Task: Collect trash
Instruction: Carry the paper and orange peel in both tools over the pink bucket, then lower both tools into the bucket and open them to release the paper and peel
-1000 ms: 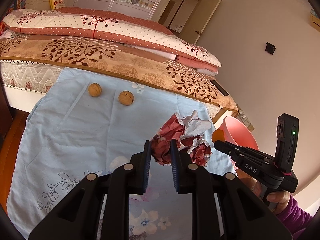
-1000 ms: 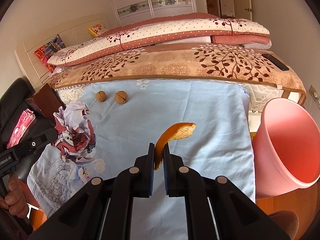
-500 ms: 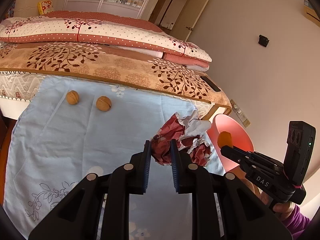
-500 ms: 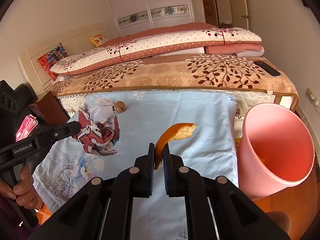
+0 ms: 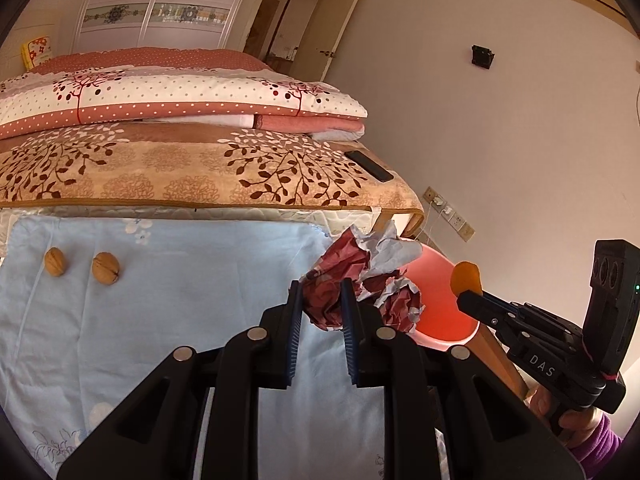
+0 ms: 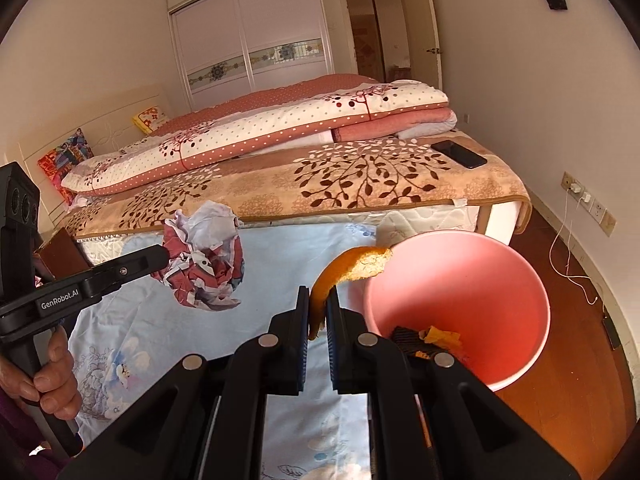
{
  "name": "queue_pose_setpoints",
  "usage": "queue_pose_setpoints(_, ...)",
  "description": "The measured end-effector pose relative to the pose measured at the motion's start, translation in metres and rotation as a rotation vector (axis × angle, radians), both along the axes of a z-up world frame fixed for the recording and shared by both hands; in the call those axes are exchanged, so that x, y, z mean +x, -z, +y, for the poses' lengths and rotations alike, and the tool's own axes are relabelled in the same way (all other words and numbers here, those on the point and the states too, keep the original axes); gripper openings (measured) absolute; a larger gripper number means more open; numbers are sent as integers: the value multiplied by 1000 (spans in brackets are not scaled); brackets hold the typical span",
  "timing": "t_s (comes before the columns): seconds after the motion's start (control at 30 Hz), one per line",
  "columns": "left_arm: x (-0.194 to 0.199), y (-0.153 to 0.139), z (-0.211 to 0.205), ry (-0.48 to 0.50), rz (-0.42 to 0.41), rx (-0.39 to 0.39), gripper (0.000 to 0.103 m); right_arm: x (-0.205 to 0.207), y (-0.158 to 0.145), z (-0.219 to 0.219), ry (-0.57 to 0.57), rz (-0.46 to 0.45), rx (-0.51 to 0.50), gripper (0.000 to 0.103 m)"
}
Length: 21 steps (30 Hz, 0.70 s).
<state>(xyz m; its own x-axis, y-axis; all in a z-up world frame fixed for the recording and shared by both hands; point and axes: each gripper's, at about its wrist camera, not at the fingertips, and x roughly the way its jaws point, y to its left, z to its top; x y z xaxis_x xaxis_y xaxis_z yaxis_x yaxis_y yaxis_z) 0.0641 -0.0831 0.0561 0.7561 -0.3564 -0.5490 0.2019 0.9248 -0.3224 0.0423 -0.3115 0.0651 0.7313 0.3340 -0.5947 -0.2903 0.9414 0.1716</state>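
My right gripper (image 6: pixel 318 312) is clamped narrow on a strip of orange peel (image 6: pixel 348 270), which curves up out of the pads and tips over to the right, its free end level with the near rim of the pink bin (image 6: pixel 536 300). The bin stands on the floor just right of the blue cloth (image 6: pixel 276 264) at the foot of the bed, its mouth tilted toward me, with a few scraps already lying in the bottom. So the drop lies ahead and to the right of this gripper, and it is clearly the nearer of my two.

My left gripper (image 5: pixel 320 308) is closed partway on a crumpled ball of red and white paper (image 5: pixel 360 276), held up clear of the cloth. From that side the bin (image 5: pixel 436 320) shows only behind and to the right of the paper, so I judge the left one has farther to go. Two walnuts (image 5: pixel 105 268) sit well off to the left on the cloth.
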Motion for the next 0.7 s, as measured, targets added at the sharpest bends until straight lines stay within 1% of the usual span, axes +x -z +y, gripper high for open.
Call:
queue_pose_setpoints(0.1, 11, -4, -23, 38, -20, 15, 19, 6, -2, -24, 58, -9, 3, 8)
queue_pose_setpoints(0.3, 31, -9, -65, 112, -42, 18, 19, 13, -7, -63, 145, -22, -1, 8)
queue_pose_setpoints(0.5, 45, -7, -103, 169, -54, 45, 19, 17, -6, -91, 211, -23, 5, 8)
queue_pose_setpoints(0.7, 56, 0, -131, 201, -49, 79, 19, 24, -1, -106, 255, -20, 12, 8)
